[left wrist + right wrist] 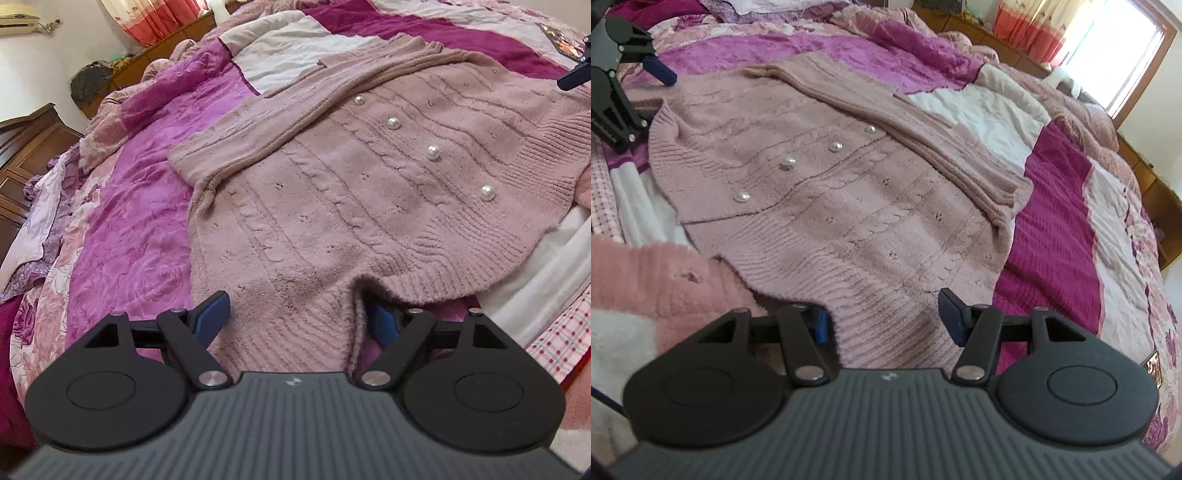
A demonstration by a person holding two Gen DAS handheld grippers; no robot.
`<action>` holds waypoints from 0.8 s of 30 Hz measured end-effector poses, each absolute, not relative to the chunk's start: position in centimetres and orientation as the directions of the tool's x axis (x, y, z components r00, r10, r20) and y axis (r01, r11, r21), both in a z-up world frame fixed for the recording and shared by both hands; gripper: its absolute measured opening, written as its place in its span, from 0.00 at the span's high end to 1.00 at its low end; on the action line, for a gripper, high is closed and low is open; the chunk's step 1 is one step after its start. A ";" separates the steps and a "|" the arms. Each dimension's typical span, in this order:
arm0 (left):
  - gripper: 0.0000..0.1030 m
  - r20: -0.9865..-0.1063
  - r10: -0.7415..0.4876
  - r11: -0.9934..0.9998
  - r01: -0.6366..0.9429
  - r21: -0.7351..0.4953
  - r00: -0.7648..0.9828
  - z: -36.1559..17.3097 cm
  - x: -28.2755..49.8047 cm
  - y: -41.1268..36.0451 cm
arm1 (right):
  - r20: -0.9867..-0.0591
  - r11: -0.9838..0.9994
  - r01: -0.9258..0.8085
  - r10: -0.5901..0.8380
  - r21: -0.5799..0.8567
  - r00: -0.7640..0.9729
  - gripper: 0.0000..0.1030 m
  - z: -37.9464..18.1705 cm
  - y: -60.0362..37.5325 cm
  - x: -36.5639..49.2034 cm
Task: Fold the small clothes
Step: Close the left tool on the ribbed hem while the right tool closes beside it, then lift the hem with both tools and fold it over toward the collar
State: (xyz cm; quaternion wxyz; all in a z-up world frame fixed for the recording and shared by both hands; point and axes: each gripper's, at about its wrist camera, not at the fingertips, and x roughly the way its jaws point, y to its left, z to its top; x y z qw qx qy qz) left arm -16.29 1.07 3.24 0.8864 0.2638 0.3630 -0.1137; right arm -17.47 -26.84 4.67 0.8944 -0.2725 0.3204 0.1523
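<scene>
A dusty-pink cable-knit cardigan with pearl buttons lies flat on the bed, one sleeve folded across its chest. My left gripper stands open wide at one corner of the ribbed hem. Knit lies between its fingers, and a raised fold hides part of the right pad. My right gripper is open at the opposite hem corner, ribbing lying loose between its blue pads. In the right wrist view my left gripper shows at the far left. One of the right gripper's fingertips pokes into the left wrist view.
The bed carries a magenta, pink and white patchwork bedspread. A fluffy pink garment and white cloth lie beside the hem. Wooden drawers stand off the bed's edge. A curtained window glares at the back.
</scene>
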 end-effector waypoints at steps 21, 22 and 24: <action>0.89 -0.594 -0.112 0.922 0.307 0.238 0.797 6.5 -16.8 1.2 | -0.512 0.889 -0.335 0.140 -0.312 0.848 0.88 7.5 -27.4 -17.5; 0.89 -0.587 -0.112 0.928 0.296 0.227 0.802 6.9 -16.7 1.3 | -0.507 0.896 -0.326 0.139 -0.302 0.851 0.88 7.7 -27.5 -17.3; 0.89 -0.577 -0.113 0.936 0.281 0.211 0.809 7.5 -16.4 1.3 | -0.498 0.908 -0.308 0.135 -0.283 0.857 0.88 8.0 -27.7 -16.9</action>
